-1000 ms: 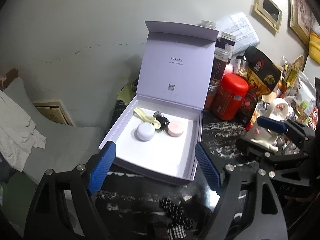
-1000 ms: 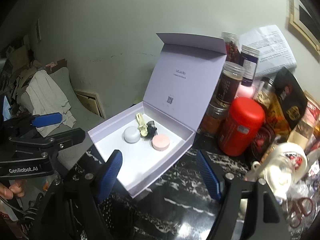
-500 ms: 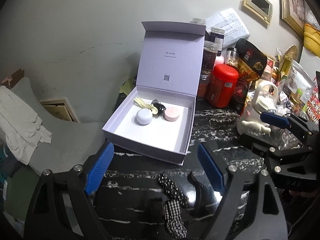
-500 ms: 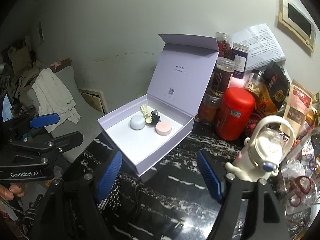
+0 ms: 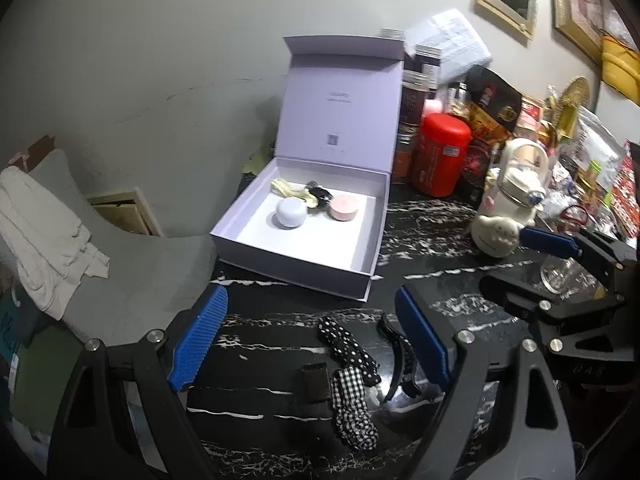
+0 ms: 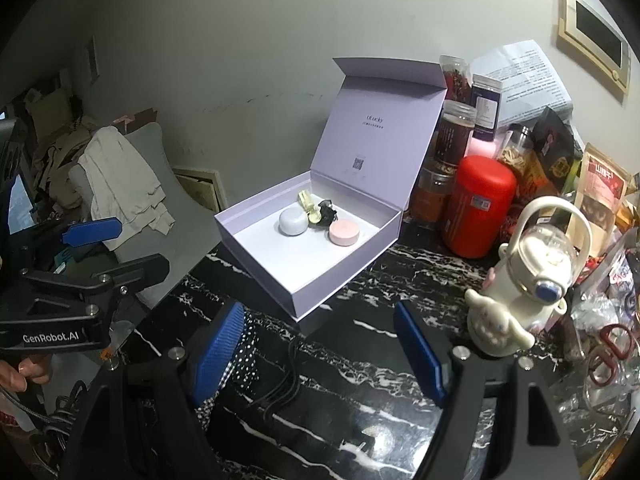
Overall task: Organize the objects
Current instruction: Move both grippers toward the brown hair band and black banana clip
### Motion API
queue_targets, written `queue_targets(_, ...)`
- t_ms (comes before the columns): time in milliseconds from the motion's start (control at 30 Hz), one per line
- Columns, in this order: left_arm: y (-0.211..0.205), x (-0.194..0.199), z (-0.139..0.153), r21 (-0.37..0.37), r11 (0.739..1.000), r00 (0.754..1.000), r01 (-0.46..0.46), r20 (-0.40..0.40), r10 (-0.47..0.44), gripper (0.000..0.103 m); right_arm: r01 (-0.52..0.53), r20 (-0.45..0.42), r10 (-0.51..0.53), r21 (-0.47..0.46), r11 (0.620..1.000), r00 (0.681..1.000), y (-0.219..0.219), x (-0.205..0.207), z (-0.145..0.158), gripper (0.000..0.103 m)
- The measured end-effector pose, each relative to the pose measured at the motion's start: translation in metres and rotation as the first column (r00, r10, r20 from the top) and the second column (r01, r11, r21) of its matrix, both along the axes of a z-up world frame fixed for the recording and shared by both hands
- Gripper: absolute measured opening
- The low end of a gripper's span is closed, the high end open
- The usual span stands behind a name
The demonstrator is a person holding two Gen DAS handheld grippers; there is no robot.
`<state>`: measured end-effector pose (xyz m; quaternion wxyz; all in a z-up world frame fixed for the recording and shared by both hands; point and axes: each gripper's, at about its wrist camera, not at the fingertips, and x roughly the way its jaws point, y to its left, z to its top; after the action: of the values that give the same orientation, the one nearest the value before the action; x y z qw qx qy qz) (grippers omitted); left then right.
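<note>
left wrist view looks down on one lavender box (image 5: 304,264), its hinged lid standing upright, set near the left edge of a black white-veined marble tabletop (image 5: 432,232). inside the box lie four things at the back of the tray: one pale blue round case (image 5: 291,213), one pink round case (image 5: 343,208), one yellowish clip (image 5: 286,190) and one small black clip (image 5: 318,194); the front half of the white tray floor is bare. on the marble in front of the box lie three loose hair pieces: one black polka-dot fabric clip (image 5: 348,350), one black-and-white gingham one (image 5: 352,408) touching it, and one glossy black claw clip (image 5: 400,356) just beside them, plus one small dark ribbed rectangle (image 5: 315,384).

left gripper (image 5: 310,344) has its two blue ribbed pads spread wide, having just been opening, nothing pinched; the hair pieces lie on the table between and below them. right gripper (image 6: 318,354) is also spread, empty, over bare marble and a thin black cable (image 6: 280,392).

to the right stand one smooth red cylindrical canister (image 6: 478,206) and one white figurine bottle (image 6: 528,276) with a loop handle, then dense clutter of jars and bags. open marble runs between the box's front corner and the figurine; the table's left edge drops to a grey cushion (image 5: 132,264).
</note>
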<state>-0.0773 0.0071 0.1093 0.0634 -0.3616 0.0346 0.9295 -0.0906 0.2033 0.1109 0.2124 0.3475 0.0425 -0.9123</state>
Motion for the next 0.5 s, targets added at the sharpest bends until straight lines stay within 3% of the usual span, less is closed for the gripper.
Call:
queue_targets(67,-0.001,0.003,-0.003,0.003,1.0,1.0,0.0,0.002,0.0,0.085,-0.024,0.022,0.025,-0.038,0.999,0.999,0.002,0.002,-0.002,0.078)
queue_targets(200,-0.002,0.006,-0.009,-0.008,1.0,1.0,-0.017,0.006,0.017,0.086,-0.004,0.004,0.004,0.003,1.0,1.0,-0.001,0.01,-0.006,0.078)
queue_targets(300,-0.004,0.01,-0.014,-0.039,0.998,0.999,-0.046,-0.007,0.046,0.086,-0.014,0.017,0.014,-0.015,1.0,1.0,0.0,0.014,-0.01,0.078)
queue_targets(500,-0.01,0.017,-0.029,-0.033,0.998,0.998,-0.055,0.019,0.056,0.086,-0.046,0.021,0.046,0.017,0.999,0.999,-0.008,0.022,-0.022,0.078)
